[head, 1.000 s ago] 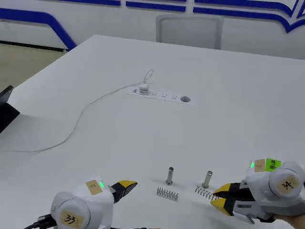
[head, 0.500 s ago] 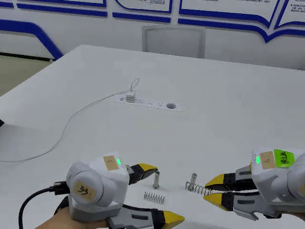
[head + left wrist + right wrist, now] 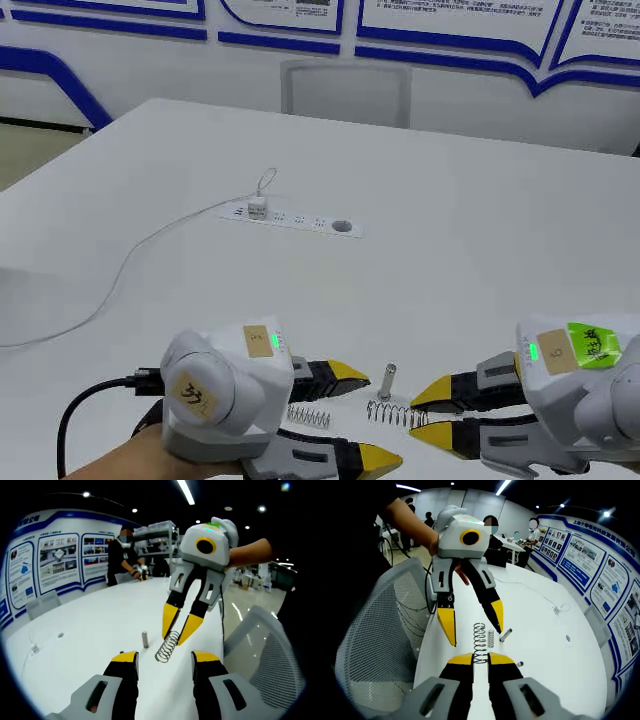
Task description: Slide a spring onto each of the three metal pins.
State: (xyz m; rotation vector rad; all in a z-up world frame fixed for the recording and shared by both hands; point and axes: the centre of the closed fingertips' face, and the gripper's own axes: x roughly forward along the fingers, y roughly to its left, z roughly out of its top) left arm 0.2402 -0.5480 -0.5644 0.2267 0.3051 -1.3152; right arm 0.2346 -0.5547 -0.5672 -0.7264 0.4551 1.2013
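L gripper (image 3: 165,656) has swung in, fingers spread, empty. R gripper (image 3: 427,414) fingers clenched on spring (image 3: 392,411) end, just beside pin (image 3: 386,380) on desk (image 3: 450,280). Prob. light, bendy coil: hold tail end, leave mouth free.

Your white worktop (image 3: 500,240) runs toward a white wall (image 3: 180,65) hung with blue-framed posters (image 3: 455,12). A grey chair (image 3: 345,92) stands at its far edge, and strip lights (image 3: 186,491) glow on the ceiling overhead.
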